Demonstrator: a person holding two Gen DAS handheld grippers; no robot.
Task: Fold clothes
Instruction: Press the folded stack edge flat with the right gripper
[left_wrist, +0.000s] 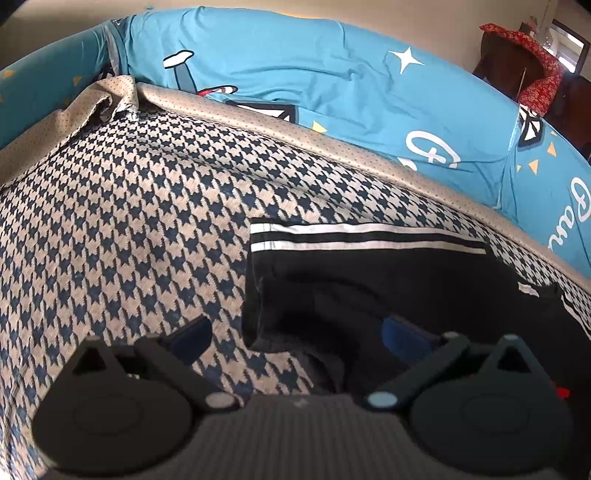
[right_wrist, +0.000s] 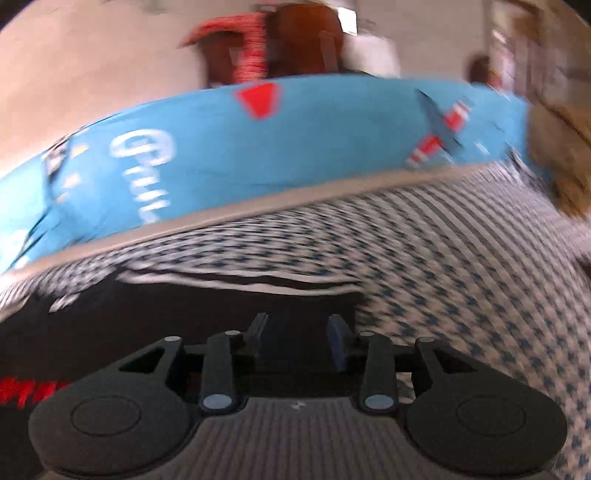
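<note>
While both grippers (left_wrist: 295, 334) (right_wrist: 300, 334) gape empty, houndstooth blanket (left_wrist: 129, 221) surrounds the black garment's (left_wrist: 369, 288) edge

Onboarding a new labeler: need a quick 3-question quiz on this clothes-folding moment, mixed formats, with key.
1. True or false: the black garment with white stripes lies on the blue-and-beige houndstooth cover.
2. Multiple choice: in the left wrist view, the left gripper is A) shut on the garment, B) open, jaws standing wide, C) out of view.
3. Fill in: behind the houndstooth cover lies a ____ -coloured cartoon-print sheet.

Key: 1 true; 2 B; 3 light blue. Note: the right wrist view is motion-blurred; the right gripper shows a gap between its pads, above the garment's edge, with nothing clamped.
</note>
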